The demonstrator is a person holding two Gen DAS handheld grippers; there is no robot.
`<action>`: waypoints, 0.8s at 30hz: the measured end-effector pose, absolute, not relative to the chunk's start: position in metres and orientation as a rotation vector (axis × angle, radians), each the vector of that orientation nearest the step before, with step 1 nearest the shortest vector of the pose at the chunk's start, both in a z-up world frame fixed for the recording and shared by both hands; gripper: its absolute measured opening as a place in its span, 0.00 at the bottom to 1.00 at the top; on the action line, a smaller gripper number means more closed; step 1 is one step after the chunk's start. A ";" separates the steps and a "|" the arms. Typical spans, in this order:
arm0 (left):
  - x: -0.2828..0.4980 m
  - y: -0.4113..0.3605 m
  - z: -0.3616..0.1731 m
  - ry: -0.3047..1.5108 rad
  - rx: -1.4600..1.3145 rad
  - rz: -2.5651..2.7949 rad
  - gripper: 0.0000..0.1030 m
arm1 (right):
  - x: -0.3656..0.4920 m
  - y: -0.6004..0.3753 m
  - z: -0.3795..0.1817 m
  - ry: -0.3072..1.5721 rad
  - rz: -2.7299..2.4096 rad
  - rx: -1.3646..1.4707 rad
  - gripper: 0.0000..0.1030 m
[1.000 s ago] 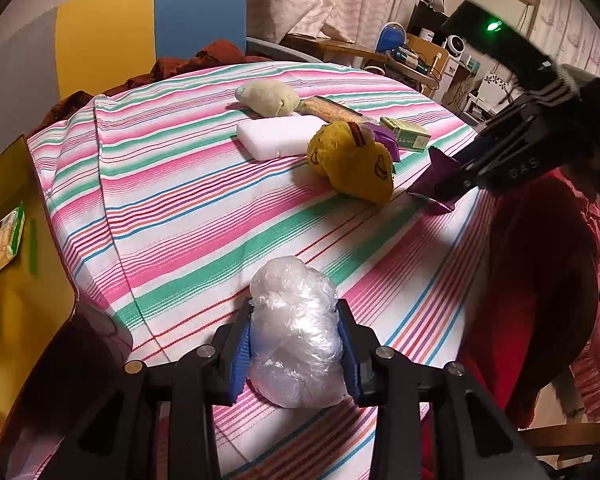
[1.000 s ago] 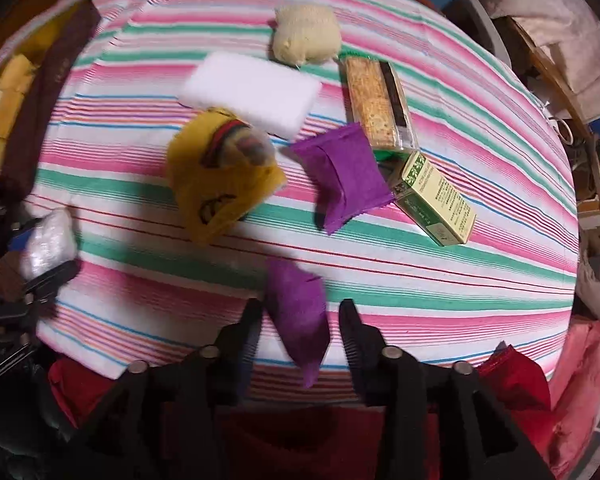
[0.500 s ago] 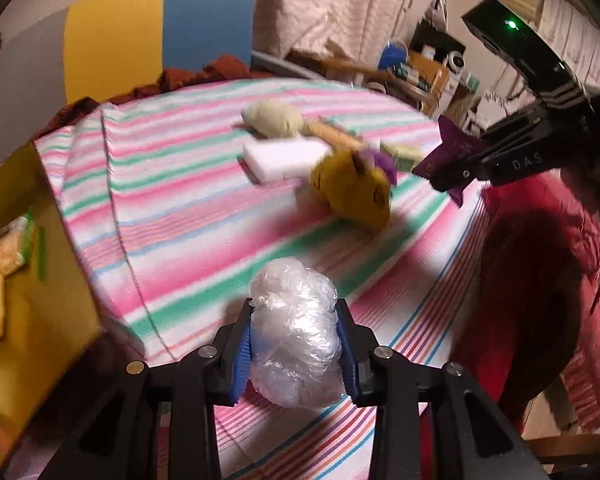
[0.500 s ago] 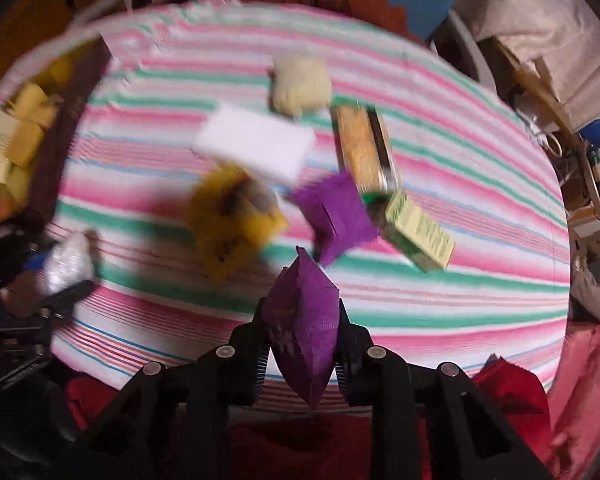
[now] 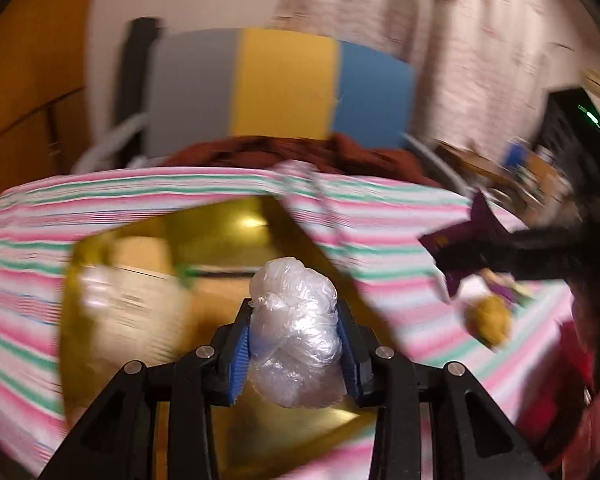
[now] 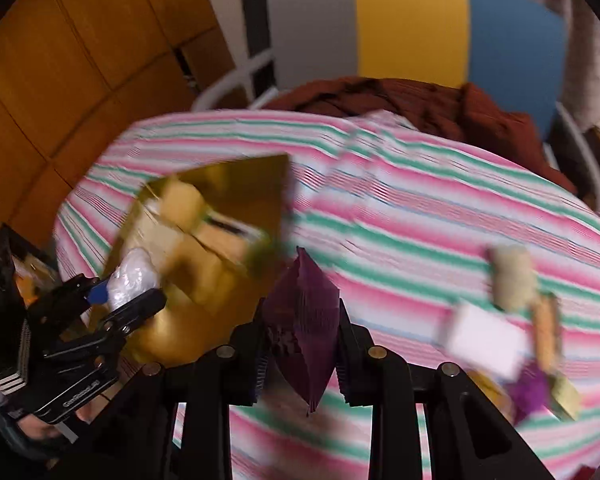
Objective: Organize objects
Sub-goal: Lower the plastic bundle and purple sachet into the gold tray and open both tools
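My left gripper (image 5: 294, 344) is shut on a crumpled clear plastic bag (image 5: 294, 332) and holds it over the near part of a gold box (image 5: 236, 236). The box has yellow and cream packets (image 5: 132, 304) inside. My right gripper (image 6: 302, 350) is shut on a purple pouch (image 6: 304, 320), lifted above the striped tablecloth (image 6: 420, 208) just right of the gold box (image 6: 220, 208). In the left wrist view the purple pouch (image 5: 466, 246) and right gripper show at the right. The left gripper (image 6: 128, 298) with its bag (image 6: 134, 280) appears at the box's left side. Both views are blurred.
Still on the cloth at the right lie a cream plush (image 6: 514, 280), a white block (image 6: 486, 338), a cracker packet (image 6: 546, 334), a second purple pouch (image 6: 530, 394), a green carton (image 6: 568, 398) and a yellow plush (image 5: 488, 318). A grey-yellow-blue chair back (image 6: 412, 28) with brown cloth (image 6: 400, 98) stands behind the table.
Both grippers have swung left toward the gold box, each keeping its load. The left gripper's bag now hangs over the box; the purple pouch has come up beside it.
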State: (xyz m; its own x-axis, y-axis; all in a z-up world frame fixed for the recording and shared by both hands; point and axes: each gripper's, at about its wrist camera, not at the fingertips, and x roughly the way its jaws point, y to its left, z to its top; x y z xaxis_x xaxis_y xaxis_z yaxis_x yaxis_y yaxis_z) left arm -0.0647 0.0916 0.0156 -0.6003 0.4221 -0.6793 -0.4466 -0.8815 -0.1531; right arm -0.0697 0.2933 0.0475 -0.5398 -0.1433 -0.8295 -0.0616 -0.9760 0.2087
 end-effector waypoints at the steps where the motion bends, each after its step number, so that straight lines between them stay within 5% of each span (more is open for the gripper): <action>1: -0.074 0.081 0.018 0.022 -1.027 2.474 0.37 | -0.078 0.285 0.049 -0.329 -2.698 1.470 0.30; 8: -0.107 0.031 0.021 -0.141 -1.085 2.533 0.47 | -0.111 0.257 0.035 -0.383 -2.658 1.427 0.66; 19: -0.064 -0.001 0.000 -0.190 -1.131 2.576 0.47 | -0.072 0.238 0.008 -0.286 -2.685 1.444 0.67; 24: -0.047 0.004 -0.001 -0.129 -1.127 2.603 0.47 | -0.049 0.231 0.002 -0.286 -2.738 1.398 0.78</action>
State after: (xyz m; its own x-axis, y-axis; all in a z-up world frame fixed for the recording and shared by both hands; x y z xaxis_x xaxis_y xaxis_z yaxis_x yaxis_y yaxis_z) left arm -0.0471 0.0041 -0.0012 -0.6469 0.3078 -0.6977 -0.2374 -0.9507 -0.1994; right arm -0.0489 0.2313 0.0023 -0.5887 -0.1317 -0.7976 -0.0360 -0.9814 0.1886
